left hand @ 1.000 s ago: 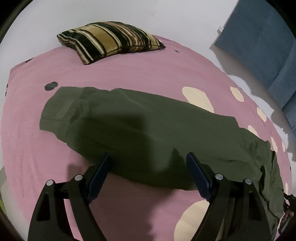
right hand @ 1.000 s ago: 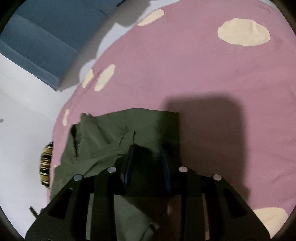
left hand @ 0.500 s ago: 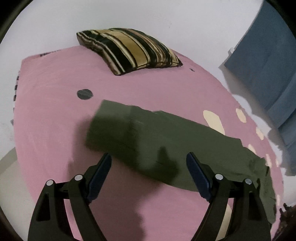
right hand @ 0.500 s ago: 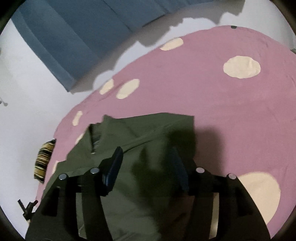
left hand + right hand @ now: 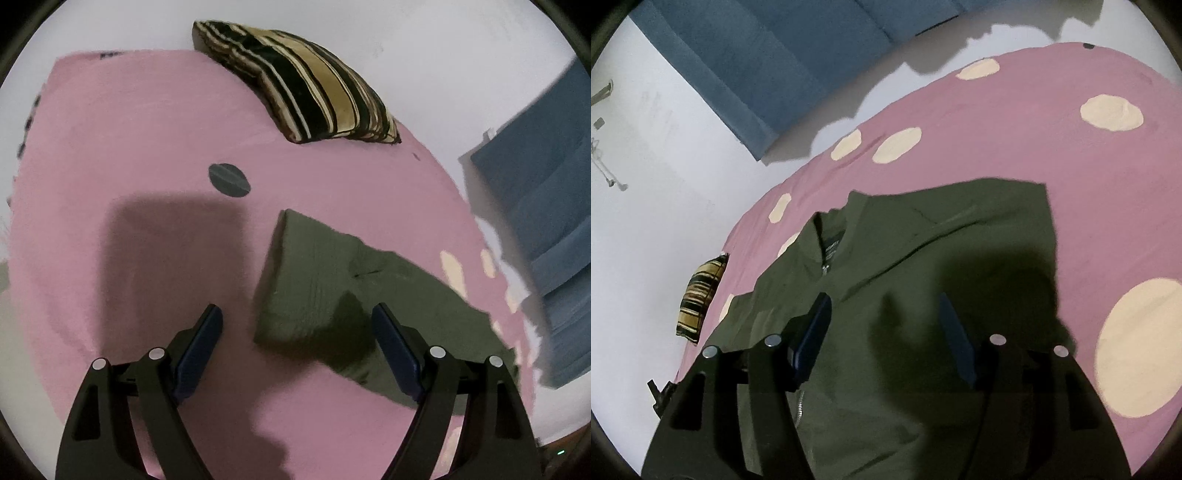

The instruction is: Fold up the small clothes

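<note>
An olive-green zip jacket lies flat on a pink bedsheet with cream spots. Its collar and zipper show left of centre in the right wrist view. My right gripper hovers above the jacket's upper part, its jaws opening with no cloth between them. In the left wrist view the jacket's ribbed hem end lies ahead and to the right. My left gripper stands open over the near hem corner, its fingers clear of the cloth.
A striped black-and-tan pillow rests at the far edge of the bed, also small at the left as pillow. Blue curtains hang against the white wall. A dark round patch marks the sheet.
My right gripper has let go of the jacket, spread its jaws and lifted back. My left gripper has drawn away leftward, so the jacket's hem now sits to the right of centre.
</note>
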Demonstrator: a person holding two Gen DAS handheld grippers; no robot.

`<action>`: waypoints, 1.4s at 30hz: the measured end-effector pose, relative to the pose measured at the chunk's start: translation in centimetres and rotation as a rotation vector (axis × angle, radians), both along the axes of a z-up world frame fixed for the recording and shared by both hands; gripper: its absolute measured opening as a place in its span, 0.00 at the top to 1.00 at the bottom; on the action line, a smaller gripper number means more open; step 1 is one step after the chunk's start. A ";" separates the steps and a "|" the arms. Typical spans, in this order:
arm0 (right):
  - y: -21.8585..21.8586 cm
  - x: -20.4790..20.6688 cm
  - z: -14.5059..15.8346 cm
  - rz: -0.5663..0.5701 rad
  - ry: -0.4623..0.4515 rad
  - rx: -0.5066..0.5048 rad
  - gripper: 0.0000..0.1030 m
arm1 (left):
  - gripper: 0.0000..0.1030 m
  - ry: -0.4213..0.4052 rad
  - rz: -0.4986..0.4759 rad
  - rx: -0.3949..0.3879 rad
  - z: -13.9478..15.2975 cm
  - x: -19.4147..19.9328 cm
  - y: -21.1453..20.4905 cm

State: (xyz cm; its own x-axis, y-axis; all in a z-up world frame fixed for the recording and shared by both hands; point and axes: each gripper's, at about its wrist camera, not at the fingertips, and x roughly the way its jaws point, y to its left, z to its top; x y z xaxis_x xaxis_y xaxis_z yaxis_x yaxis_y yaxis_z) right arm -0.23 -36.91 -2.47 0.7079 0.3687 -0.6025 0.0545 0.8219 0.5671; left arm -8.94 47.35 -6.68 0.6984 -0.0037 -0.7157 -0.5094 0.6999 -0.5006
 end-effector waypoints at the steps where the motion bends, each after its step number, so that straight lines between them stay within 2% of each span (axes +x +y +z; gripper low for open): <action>1: 0.3 0.0 -0.2 0.003 0.003 0.002 0.41 | 0.21 -0.010 0.006 -0.018 0.0 0.1 0.2; 4: 0.9 0.1 -0.7 0.012 0.017 0.004 0.40 | 0.21 -0.052 0.007 -0.103 -0.1 0.8 0.8; 5: 1.1 0.1 -0.8 0.013 0.020 0.005 0.40 | 0.24 -0.067 0.003 -0.145 -0.2 1.0 0.9; 6: 1.3 0.0 -0.9 0.013 0.021 0.007 0.40 | 0.25 -0.065 0.011 -0.187 -0.5 1.4 1.0; 7: 1.4 0.0 -1.0 0.013 0.021 0.008 0.40 | 0.25 -0.058 0.020 -0.194 -0.6 1.4 1.1; 9: 1.5 -0.2 -1.2 0.011 0.022 0.010 0.38 | 0.32 -0.032 0.029 -0.170 -0.3 1.7 0.8; 11: 1.6 -0.4 -1.5 0.010 0.028 0.011 0.36 | 0.56 0.020 0.044 -0.137 -0.3 2.0 0.6; 15: 1.7 -0.6 -2.0 0.008 0.037 0.018 0.36 | 0.63 0.069 0.035 -0.088 -0.1 2.3 0.5; 18: 1.7 -0.8 -2.1 0.000 0.034 0.023 0.36 | 0.73 0.089 0.029 -0.007 0.8 2.3 -0.2; 22: 1.6 -1.2 -1.7 -0.011 0.021 0.023 0.36 | 0.89 0.039 0.003 0.072 3.8 2.2 -1.6; 24: 1.6 -1.5 -1.5 -0.015 0.011 0.024 0.36 | 0.91 -0.013 -0.039 0.090 6.0 2.3 -2.9; 30: 1.7 -2.4 -0.7 -0.018 -0.021 0.035 0.36 | 0.94 -0.110 -0.234 0.160 12.1 5.8 -10.9; 34: 1.8 -3.0 -0.1 -0.010 -0.036 0.036 0.36 | 0.94 -0.153 -0.405 0.202 14.2 8.4 -18.3; 37: 1.7 -3.3 0.1 -0.002 -0.040 0.038 0.36 | 0.94 -0.148 -0.531 0.232 13.8 10.5 -24.3; 42: 1.8 -3.5 -0.6 0.004 -0.015 0.045 0.36 | 0.94 -0.055 -0.678 0.248 9.1 13.6 -32.3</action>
